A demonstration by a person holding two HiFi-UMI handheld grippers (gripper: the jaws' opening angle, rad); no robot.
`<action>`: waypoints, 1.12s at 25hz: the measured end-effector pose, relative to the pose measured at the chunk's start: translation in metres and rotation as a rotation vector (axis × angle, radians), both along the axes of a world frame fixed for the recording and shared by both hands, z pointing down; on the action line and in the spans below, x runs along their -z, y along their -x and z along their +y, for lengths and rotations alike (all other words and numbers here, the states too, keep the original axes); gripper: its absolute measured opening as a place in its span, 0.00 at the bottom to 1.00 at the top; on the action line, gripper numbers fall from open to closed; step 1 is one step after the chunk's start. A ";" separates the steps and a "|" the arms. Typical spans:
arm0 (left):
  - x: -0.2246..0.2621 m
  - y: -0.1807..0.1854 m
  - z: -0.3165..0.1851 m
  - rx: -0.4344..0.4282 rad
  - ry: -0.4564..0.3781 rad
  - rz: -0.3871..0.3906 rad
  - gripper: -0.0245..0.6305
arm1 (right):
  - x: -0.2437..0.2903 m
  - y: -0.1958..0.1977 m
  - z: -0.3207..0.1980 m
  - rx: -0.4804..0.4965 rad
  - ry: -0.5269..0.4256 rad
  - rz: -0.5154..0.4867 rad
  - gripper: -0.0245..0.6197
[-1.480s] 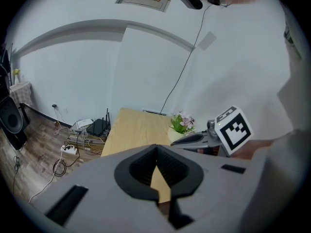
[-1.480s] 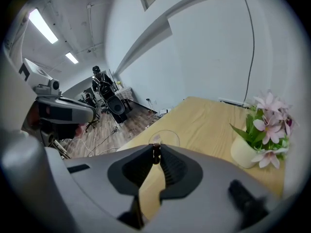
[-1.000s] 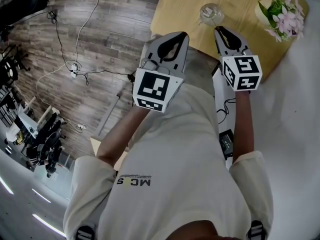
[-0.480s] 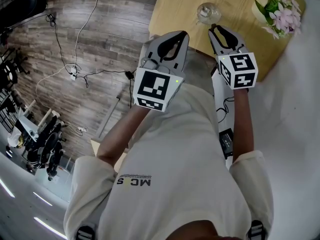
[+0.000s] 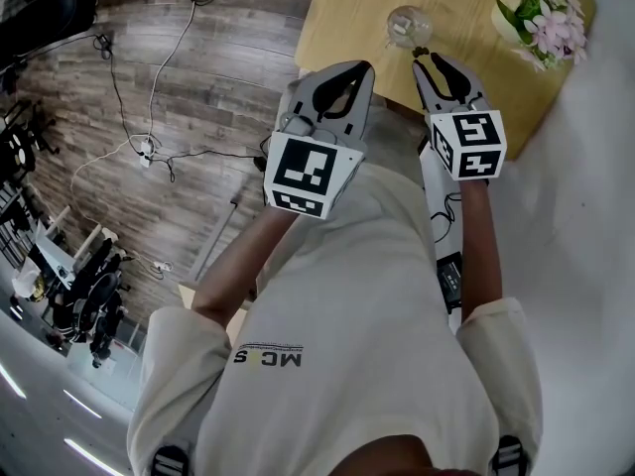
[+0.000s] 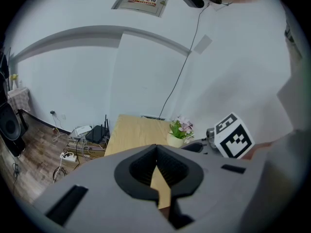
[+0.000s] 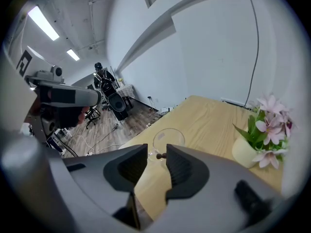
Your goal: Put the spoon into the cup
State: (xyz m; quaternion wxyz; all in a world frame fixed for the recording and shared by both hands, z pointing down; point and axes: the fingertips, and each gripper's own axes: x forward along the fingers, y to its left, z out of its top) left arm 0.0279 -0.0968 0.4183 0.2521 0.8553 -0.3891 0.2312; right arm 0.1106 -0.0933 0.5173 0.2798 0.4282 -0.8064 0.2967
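Of the spoon [image 7: 164, 155] only a small dark knob shows, lying on the table [image 7: 209, 115] just in front of the clear glass cup [image 7: 168, 141], near the middle of the right gripper view. The rest of it cannot be made out, nor whether it touches the glass. In the head view the knob [image 5: 421, 52] sits at the top centre, just below and right of the cup [image 5: 407, 26].

Against the frame a second earlier, the right gripper [image 5: 429, 59] has closed in on the cup: its tips, then a little off to the lower right of the glass, now point almost at the knob. The left gripper [image 5: 363, 69] keeps its place in the upper middle of the frame.

By count there are one cup, one visible spoon end, one white pot of pink flowers [image 5: 541, 13], one wooden table [image 5: 347, 8] and two grippers.

The right gripper [image 7: 156, 152] has its jaws apart with nothing between them. The knob shows through the gap just beyond the tips, not touching them. The left gripper [image 6: 156, 148] has its jaws together at the tips and holds nothing. It is held level with the right one, left of it, short of the table edge. The flower pot [image 7: 248, 152] stands well to the right of the cup, at the frame's right edge.
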 end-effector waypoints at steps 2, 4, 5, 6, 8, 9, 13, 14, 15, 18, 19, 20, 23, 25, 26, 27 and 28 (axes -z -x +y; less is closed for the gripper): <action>0.004 -0.001 0.000 -0.005 -0.010 0.004 0.06 | 0.008 0.000 0.002 0.010 -0.029 0.008 0.23; 0.008 -0.003 0.001 -0.007 -0.019 0.008 0.06 | 0.017 -0.001 0.004 0.012 -0.063 0.009 0.21; 0.010 -0.004 0.001 -0.007 -0.024 0.010 0.06 | 0.022 -0.002 0.004 0.008 -0.081 0.011 0.18; 0.012 -0.005 0.001 -0.008 -0.030 0.011 0.06 | 0.028 -0.004 0.004 0.002 -0.099 0.013 0.16; 0.017 -0.005 0.002 -0.006 -0.037 0.013 0.06 | 0.040 -0.009 0.003 -0.015 -0.130 0.014 0.12; 0.019 -0.005 0.002 -0.005 -0.040 0.014 0.06 | 0.046 -0.010 0.003 -0.024 -0.144 0.011 0.11; 0.032 -0.003 0.003 0.001 -0.069 0.026 0.06 | 0.073 -0.014 0.005 -0.049 -0.193 -0.024 0.10; 0.035 -0.002 0.003 0.003 -0.076 0.029 0.06 | 0.080 -0.015 0.005 -0.053 -0.210 -0.041 0.10; 0.038 -0.002 0.004 0.006 -0.082 0.034 0.06 | 0.088 -0.015 0.005 -0.057 -0.227 -0.063 0.10; 0.049 -0.003 0.003 0.012 -0.101 0.053 0.06 | 0.113 -0.017 0.005 -0.067 -0.276 -0.112 0.10; 0.052 -0.004 0.003 0.012 -0.108 0.060 0.06 | 0.120 -0.018 0.006 -0.069 -0.295 -0.115 0.10; 0.056 -0.005 0.004 0.012 -0.114 0.068 0.06 | 0.128 -0.019 0.007 -0.072 -0.314 -0.115 0.10; 0.066 -0.004 0.005 0.011 -0.132 0.081 0.06 | 0.152 -0.020 0.012 -0.085 -0.373 -0.121 0.10; 0.074 -0.005 0.004 0.009 -0.144 0.090 0.06 | 0.170 -0.022 0.015 -0.091 -0.420 -0.139 0.10; 0.078 -0.006 0.004 0.007 -0.150 0.095 0.06 | 0.179 -0.023 0.018 -0.093 -0.441 -0.147 0.10; 0.082 -0.007 0.005 0.004 -0.158 0.099 0.06 | 0.186 -0.025 0.021 -0.096 -0.457 -0.150 0.10; 0.085 -0.009 0.005 0.001 -0.166 0.102 0.06 | 0.193 -0.028 0.024 -0.099 -0.470 -0.150 0.10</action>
